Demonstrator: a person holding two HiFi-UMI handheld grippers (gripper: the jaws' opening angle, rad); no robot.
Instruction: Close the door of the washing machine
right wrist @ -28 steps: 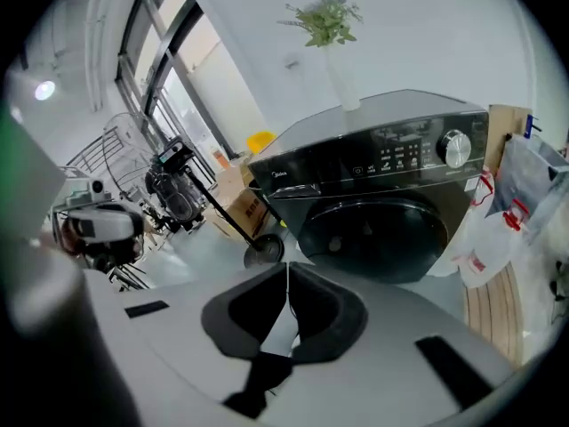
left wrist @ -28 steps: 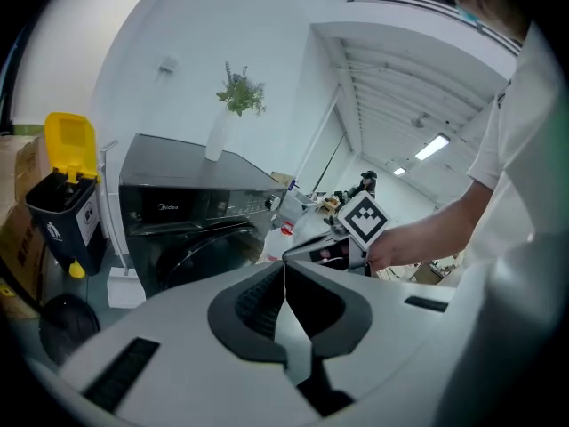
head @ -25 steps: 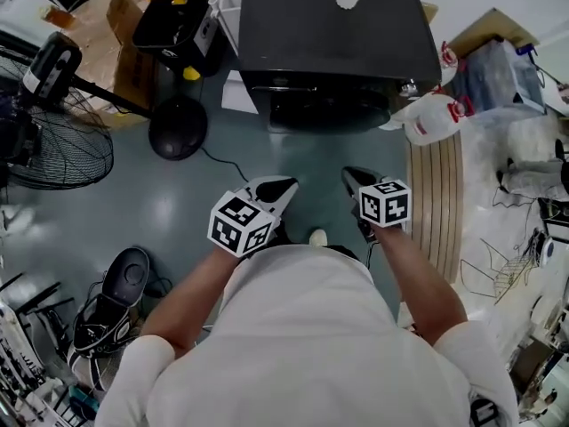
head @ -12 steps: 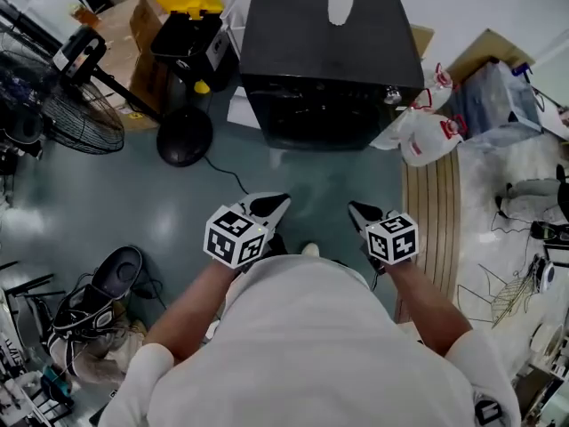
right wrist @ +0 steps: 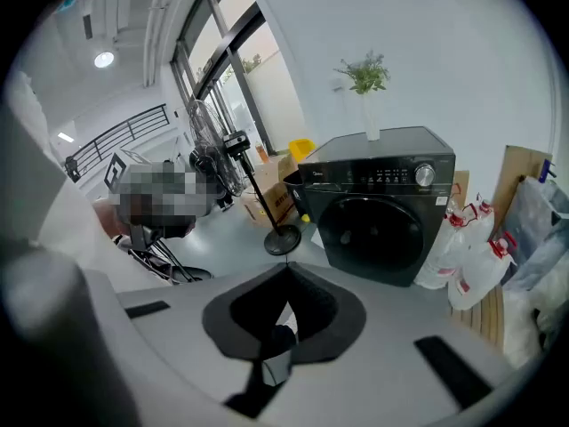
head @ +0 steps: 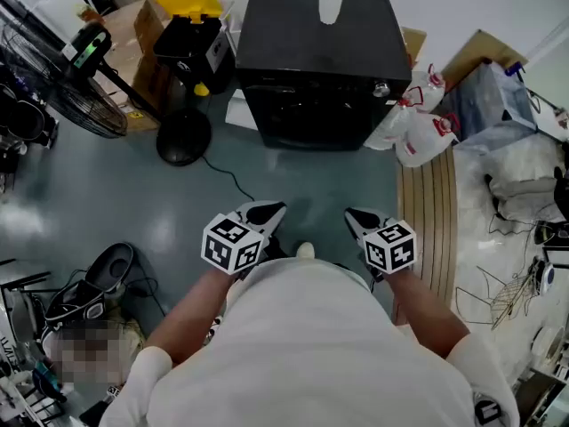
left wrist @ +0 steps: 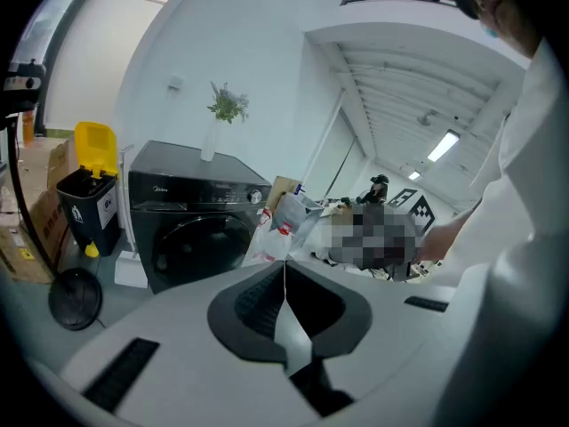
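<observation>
The black front-loading washing machine [head: 320, 52] stands against the far wall, its round dark door [head: 307, 114] flush with the front and shut. The door [left wrist: 200, 243] also looks shut in the left gripper view, and the same door [right wrist: 378, 234] does in the right gripper view. My left gripper [head: 274, 208] and right gripper [head: 349, 213] hang close to my body over the grey floor, well short of the machine. Both point toward it. The left gripper [left wrist: 284, 261] and right gripper [right wrist: 287, 265] are each shut, with nothing between the jaws.
A black bin with a yellow lid [head: 187, 16] and cardboard boxes stand left of the machine. A floor fan [head: 53, 78] with a round base [head: 182, 136] is further left. White plastic bags [head: 418, 127] and a wooden slat mat [head: 436, 212] lie at the right. A vase [head: 331, 5] sits on top.
Both grippers have drawn back from the washing machine toward my body, and the machine now sits farther off in the head view. The door stays shut.
</observation>
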